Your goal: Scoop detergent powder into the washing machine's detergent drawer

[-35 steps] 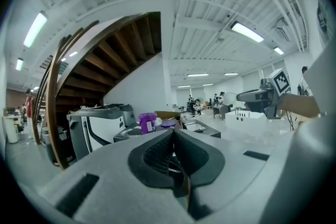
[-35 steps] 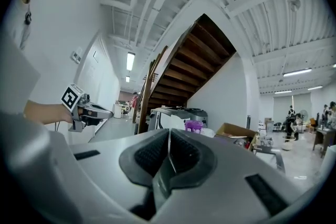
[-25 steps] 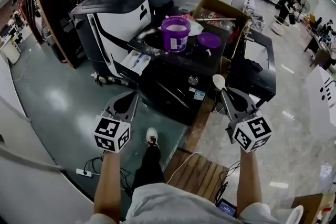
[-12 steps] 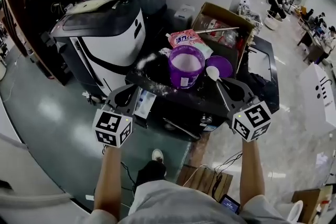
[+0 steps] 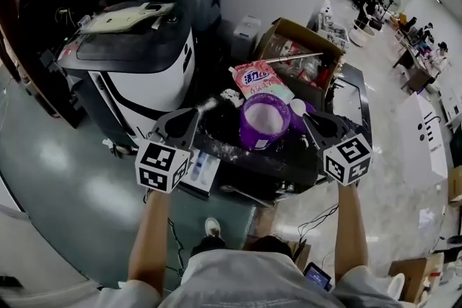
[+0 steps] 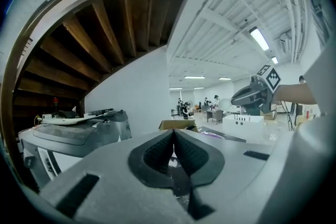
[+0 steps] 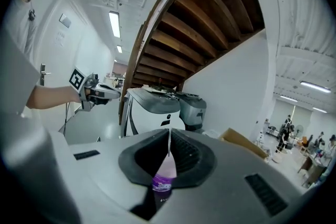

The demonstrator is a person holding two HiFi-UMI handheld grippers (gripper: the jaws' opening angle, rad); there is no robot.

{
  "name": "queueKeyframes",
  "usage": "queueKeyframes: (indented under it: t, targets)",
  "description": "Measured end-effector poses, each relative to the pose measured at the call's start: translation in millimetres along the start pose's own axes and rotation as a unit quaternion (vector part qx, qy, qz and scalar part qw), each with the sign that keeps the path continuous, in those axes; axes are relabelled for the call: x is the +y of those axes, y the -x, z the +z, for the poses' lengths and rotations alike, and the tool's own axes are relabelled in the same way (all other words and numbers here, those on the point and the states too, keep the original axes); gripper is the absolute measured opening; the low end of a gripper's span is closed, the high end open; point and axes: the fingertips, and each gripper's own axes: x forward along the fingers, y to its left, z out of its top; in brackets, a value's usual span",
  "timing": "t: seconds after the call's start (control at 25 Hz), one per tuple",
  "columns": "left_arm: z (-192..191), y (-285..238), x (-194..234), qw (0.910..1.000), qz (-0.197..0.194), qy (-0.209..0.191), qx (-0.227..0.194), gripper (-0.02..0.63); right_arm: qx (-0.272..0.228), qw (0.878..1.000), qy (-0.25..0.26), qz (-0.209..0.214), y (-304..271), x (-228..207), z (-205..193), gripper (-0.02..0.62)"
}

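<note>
Holding the spoon beside the tub, with the drawer lying low to the left.
The right hand-held gripper is clamped on the spoon's handle, the bowl pointed forward-left at the tub's right rim. White powder is seen inside the tub. The left hand-held gripper is pressed together, empty, on the tub's far side, above the pulled-out drawer.

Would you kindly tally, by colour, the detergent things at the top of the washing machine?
Purple: 2, the tub and the loose lid
Pink: 1, the detergent bag
White: 1, the spoon
Total: 4
</note>
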Motion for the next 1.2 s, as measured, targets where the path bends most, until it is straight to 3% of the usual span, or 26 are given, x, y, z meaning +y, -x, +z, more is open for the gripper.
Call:
queueKeyframes:
  t: [0.36, 0.64, 0.96, 1.2]
  targets:
    - [-16.3, -24.2, 20.0, 0.9997, -0.012, 0.014, 0.017, 0.009, 0.075, 0.995, 0.035, 0.05, -59.1, -1.3, -21.1, 0.014]
    - [-31.4, -54.1, 32.3, 0.9991, -0.011, 0.028, 0.031, 0.009, 0.141, 0.979, 0.072, 0.129, -106.6, 6.0, -51.3, 0.014]
    - [-44.2, -86.4, 38.3, 0.9978, 0.005, 0.044, 0.05, 0.009, 0.192, 0.951, 0.115, 0.211, -144.2, 4.0, -82.9, 0.014]
    - [-53.4, -101.5, 41.0, 0.9965, 0.021, 0.046, 0.066, 0.009, 0.236, 0.917, 0.153, 0.285, -162.8, 13.0, -109.3, 0.014]
